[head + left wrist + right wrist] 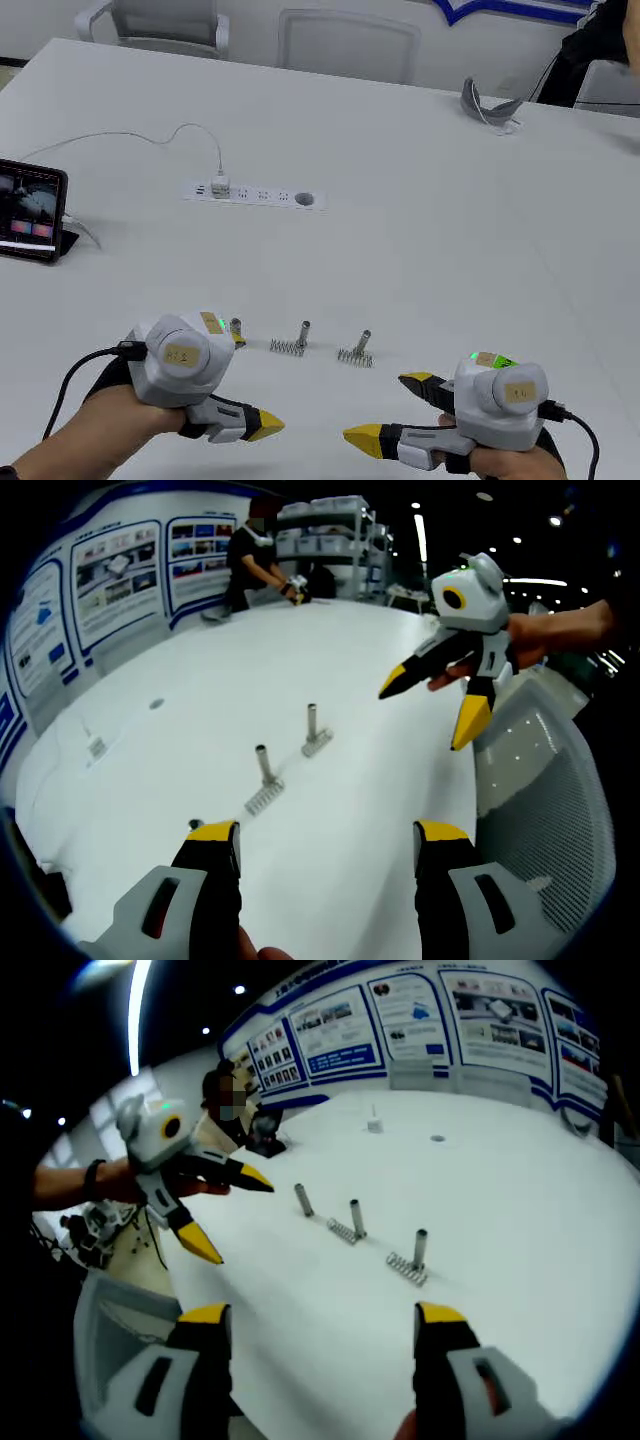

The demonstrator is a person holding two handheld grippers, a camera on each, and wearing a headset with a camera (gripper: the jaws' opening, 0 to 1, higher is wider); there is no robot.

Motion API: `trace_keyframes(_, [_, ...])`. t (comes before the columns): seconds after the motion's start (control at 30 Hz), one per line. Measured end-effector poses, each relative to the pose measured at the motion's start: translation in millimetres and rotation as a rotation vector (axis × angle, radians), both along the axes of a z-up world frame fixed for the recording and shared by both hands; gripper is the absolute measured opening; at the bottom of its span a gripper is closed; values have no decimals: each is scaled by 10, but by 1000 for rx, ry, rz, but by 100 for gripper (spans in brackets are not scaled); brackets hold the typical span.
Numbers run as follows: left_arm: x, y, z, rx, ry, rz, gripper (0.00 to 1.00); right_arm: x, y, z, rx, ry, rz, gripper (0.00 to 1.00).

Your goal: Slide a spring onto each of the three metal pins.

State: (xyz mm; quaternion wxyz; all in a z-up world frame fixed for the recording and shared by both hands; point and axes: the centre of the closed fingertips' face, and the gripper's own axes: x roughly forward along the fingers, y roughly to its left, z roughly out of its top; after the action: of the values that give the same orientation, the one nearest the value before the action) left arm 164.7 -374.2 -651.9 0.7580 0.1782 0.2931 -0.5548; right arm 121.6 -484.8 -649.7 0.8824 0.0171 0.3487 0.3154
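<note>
In the head view, we hold the left tool (250, 385) and the right tool (390, 408) wide open and empty, near three upright pins (304, 332) on the white surface (450, 250). In the left gripper view, the jaws gape, and two springs (263, 798) lie flat at pin bases. In the right gripper view, the jaws are also spread, and the third pin (302, 1198) stands bare.

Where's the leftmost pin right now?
In the head view the leftmost pin stands upright on the table right beside the left gripper, left of the middle pin and the spring lying at its base.
</note>
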Motion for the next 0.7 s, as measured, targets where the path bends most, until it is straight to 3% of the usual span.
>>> trace_keyframes(0.33, [107,-180,-152,20,0,-15,74,-36,-9,-2,-4,8,5,76])
trace_keyframes(0.7, [267,-366,-368,19,43,20,75,-109,-139,4,-13,16,-4,76])
